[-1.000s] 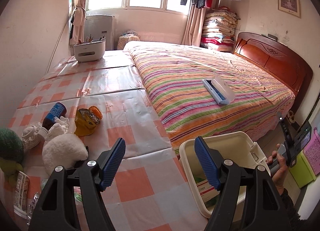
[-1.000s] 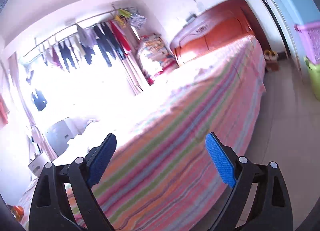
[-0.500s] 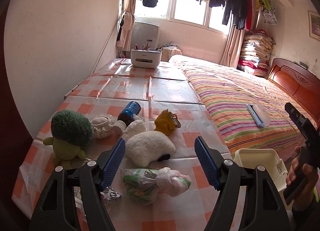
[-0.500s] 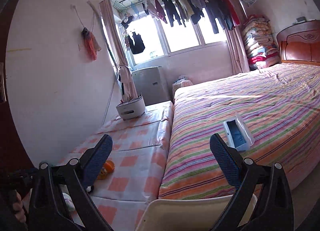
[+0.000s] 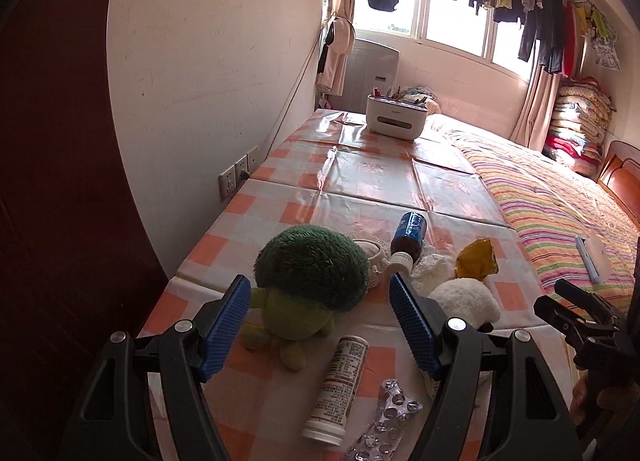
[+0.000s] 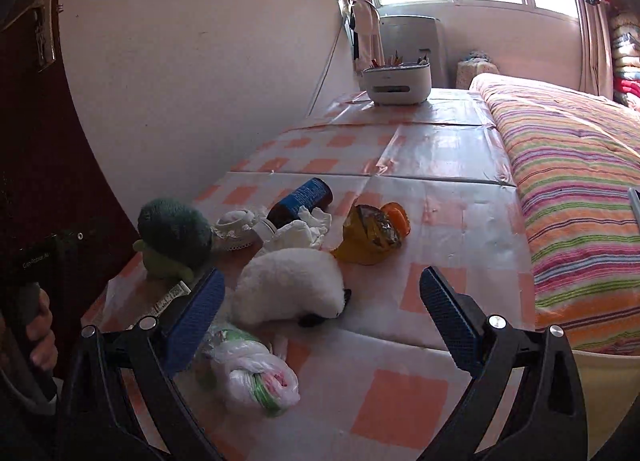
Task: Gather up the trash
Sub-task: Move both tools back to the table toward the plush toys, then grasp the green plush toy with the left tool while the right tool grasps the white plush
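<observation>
Trash lies on the checked table (image 5: 360,185): a white tube bottle (image 5: 340,385), an empty blister pack (image 5: 384,425), a crumpled yellow wrapper (image 5: 478,261) (image 6: 370,237), a brown bottle with a blue label (image 5: 406,237) (image 6: 298,201), white tissue (image 6: 300,235), and a knotted plastic bag (image 6: 252,377). My left gripper (image 5: 320,325) is open above the table's near end, in front of a green plush toy (image 5: 310,281). My right gripper (image 6: 320,317) is open over a white plush toy (image 6: 286,289), just beyond the bag.
A white organiser box (image 5: 394,117) stands at the table's far end. A striped bed (image 6: 580,165) runs along the table's right side. The rim of a cream bin (image 6: 600,373) shows at lower right. A wall (image 5: 208,81) and sockets (image 5: 234,177) border the left.
Both grippers have swung left, from the bed and bin toward the table's near end. The left view now shows the tube bottle and blister pack; both stay open.
</observation>
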The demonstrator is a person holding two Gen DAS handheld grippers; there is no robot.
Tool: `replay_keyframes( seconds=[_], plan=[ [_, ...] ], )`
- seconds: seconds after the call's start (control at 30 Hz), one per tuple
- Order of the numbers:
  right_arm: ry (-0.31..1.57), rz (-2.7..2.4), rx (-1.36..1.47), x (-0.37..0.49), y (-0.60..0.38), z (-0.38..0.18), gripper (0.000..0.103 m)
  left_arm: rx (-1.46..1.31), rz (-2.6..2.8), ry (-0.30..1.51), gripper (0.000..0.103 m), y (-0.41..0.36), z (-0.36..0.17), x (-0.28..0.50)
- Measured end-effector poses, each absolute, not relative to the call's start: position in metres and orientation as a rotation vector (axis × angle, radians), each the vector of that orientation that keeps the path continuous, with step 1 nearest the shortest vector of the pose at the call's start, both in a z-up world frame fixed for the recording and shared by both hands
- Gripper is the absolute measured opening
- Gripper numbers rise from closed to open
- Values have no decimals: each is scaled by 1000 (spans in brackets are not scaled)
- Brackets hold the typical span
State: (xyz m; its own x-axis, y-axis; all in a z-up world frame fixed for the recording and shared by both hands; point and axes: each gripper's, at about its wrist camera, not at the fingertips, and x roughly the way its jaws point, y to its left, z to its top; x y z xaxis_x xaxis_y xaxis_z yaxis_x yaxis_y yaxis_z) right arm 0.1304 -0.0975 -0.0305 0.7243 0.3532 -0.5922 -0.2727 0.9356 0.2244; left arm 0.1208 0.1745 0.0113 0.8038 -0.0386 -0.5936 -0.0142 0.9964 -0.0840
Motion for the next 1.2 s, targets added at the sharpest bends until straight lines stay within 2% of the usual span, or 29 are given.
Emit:
replay_keyframes(
  seconds=[0.53,0.7,0.77,0.93,1.03,1.2],
  plan=[
    [1021,270,-8,210,-30,-89,96,25,-98,783,70,174,-17,185],
    [982,295,-18,207,-33,-92,81,-8,-120,807,73,174,-26,197],
    [975,302,-2,204,-39,-90,77,-16,-125,821,78,173,-31,200],
    [943,306,33,191,-53,-84,75,6,-134,838,79,163,-40,205],
    [904,321,71,179,-64,-74,75,21,-123,828,76,159,-41,204],
    [827,328,144,163,-85,-56,75,2,-95,797,63,158,-39,198]
  ],
)
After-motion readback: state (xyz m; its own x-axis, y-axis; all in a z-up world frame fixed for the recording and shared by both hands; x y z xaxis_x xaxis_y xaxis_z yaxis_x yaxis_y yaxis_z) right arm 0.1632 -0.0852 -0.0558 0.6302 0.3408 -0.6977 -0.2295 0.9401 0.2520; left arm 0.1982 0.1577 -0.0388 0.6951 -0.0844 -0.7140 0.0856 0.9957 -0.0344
